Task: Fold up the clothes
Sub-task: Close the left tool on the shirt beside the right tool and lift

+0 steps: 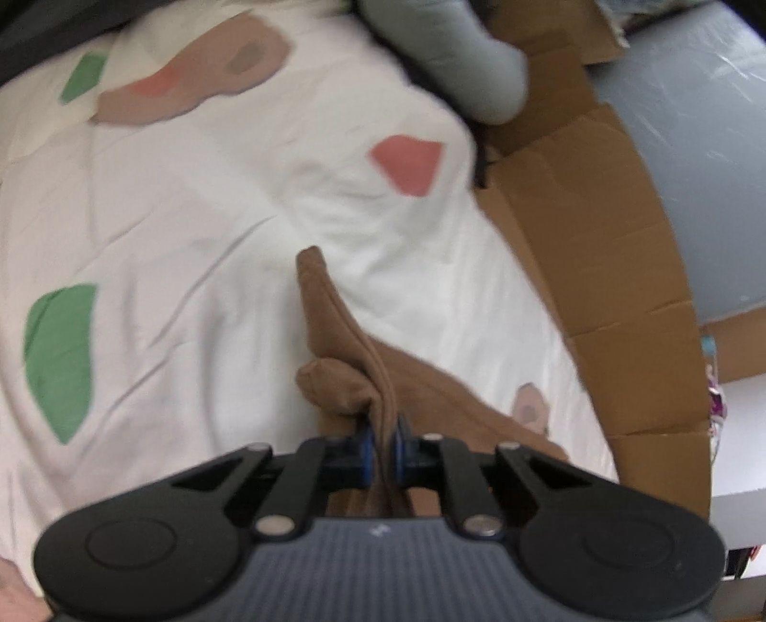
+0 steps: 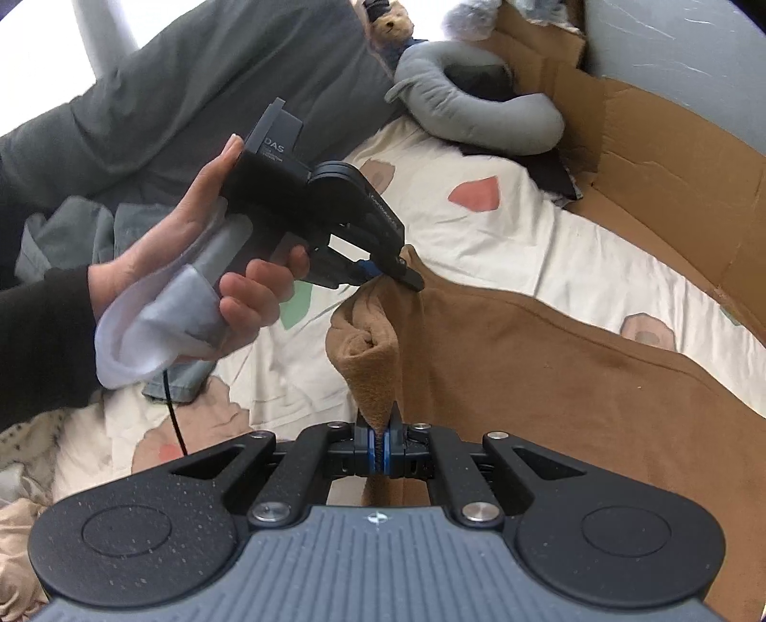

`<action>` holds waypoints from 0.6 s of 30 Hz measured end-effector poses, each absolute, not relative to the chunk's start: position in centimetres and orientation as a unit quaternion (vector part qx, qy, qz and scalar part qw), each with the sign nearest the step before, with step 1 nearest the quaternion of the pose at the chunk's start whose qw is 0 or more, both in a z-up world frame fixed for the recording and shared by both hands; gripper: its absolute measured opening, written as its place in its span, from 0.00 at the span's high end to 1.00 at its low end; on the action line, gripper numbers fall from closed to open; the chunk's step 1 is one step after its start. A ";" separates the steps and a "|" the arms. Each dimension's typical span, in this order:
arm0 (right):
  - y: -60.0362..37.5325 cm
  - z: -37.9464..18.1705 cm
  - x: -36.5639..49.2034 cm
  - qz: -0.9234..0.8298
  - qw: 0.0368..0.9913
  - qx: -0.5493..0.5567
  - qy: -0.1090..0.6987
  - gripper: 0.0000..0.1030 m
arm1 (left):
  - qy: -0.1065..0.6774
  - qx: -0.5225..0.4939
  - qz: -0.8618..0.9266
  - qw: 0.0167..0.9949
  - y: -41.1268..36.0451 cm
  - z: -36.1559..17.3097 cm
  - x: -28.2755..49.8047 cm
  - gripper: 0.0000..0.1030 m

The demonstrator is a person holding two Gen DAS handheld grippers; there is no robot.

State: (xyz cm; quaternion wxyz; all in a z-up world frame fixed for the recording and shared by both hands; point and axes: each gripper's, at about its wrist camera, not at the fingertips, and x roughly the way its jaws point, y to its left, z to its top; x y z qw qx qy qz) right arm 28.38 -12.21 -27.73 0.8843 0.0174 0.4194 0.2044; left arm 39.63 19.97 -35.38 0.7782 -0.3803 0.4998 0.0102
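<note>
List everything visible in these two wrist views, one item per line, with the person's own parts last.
brown garment: one, brown, spread on the bedsheet, its edge pinched in both grippers
bedsheet: one, white with green, pink and tan patches, under the garment
neck pillow: one, grey, far end of the bed
cardboard: brown sheets along the right side of the bed
teddy bear: one, tan, behind the pillow
grey blanket: one, heaped at far left
denim clothes: blue-grey, left of the bed
left gripper: black, shut on the garment
right gripper: black, shut on the garment
left hand: one, around the left gripper's handle, dark sleeve
</note>
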 end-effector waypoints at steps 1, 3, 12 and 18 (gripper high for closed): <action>-12.7 -27.5 28.3 0.204 0.886 0.020 0.416 0.98 | 0.498 -0.378 0.010 0.781 19.5 -35.0 39.8 0.92; -13.6 -27.1 28.2 0.201 0.889 0.026 0.411 0.98 | 0.495 -0.375 0.008 0.784 18.6 -34.4 40.2 0.92; -19.3 -26.9 26.6 0.179 0.898 0.048 0.399 0.98 | 0.494 -0.364 0.005 0.789 14.4 -32.3 41.6 0.92; -23.4 -27.3 25.0 0.152 0.900 0.093 0.398 0.99 | 0.495 -0.340 -0.001 0.800 10.0 -30.4 42.8 0.92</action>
